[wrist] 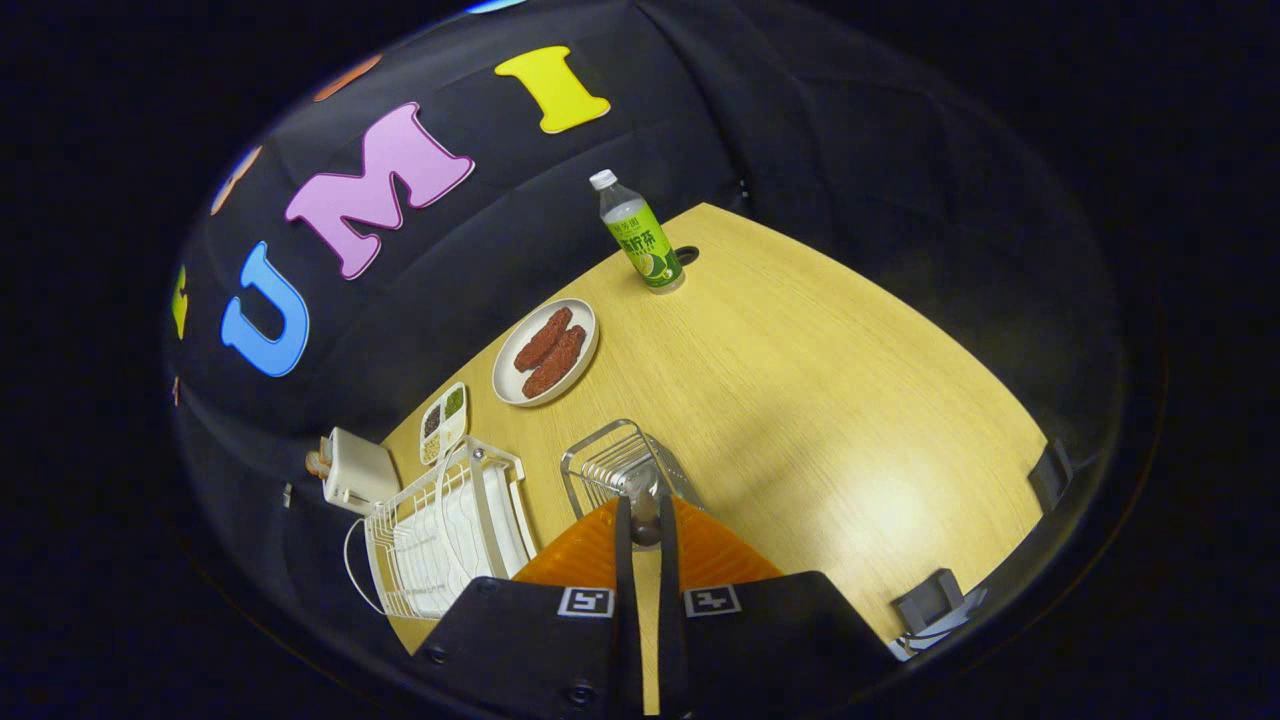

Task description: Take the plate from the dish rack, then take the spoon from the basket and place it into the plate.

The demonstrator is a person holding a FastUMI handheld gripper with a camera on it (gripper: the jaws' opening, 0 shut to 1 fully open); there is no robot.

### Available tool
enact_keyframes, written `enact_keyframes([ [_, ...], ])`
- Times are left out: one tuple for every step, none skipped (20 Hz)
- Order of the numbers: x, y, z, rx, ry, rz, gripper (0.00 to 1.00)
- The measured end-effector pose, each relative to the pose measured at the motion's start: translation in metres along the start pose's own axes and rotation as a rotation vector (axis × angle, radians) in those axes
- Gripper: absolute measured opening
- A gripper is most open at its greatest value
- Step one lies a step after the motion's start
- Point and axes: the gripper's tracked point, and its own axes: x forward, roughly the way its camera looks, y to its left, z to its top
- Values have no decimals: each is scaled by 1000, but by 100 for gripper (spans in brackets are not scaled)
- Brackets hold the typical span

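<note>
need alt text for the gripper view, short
The hand-held gripper, orange fingers nearly closed, grips a metal spoon over a wire basket on a wooden table. Nearby stand a white dish rack, a plate of sausages and a green bottle.

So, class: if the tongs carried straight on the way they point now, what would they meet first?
The tongs are shut on the spoon. Straight ahead, the wire basket comes first, probably its rim; depth is unclear. Beyond it is bare table.
</note>
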Motion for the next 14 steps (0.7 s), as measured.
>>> enact_keyframes([
  [-4, 1, 2, -21, -6, -2, 11],
  [-8, 4, 5, -38, -9, 1, 11],
  [-14, 6, 9, -52, -19, 5, 11],
  [-18, 9, 13, -69, -26, 9, 11],
  [-25, 11, 17, -85, -35, 11, 11],
  [-32, 15, 21, -98, -40, 16, 11],
  [-44, 18, 27, -107, -48, 27, 11],
  [-55, 25, 32, -118, -64, 44, 11],
  [-66, 32, 35, -134, -76, 64, 11],
  [-77, 39, 37, -149, -84, 85, 10],
  [-88, 48, 39, -163, -91, 115, 11],
  [-101, 57, 39, -171, -99, 146, 11],
  [-111, 66, 36, -180, -98, 178, 11],
  [-119, 76, 30, -190, -90, 211, 11],
])
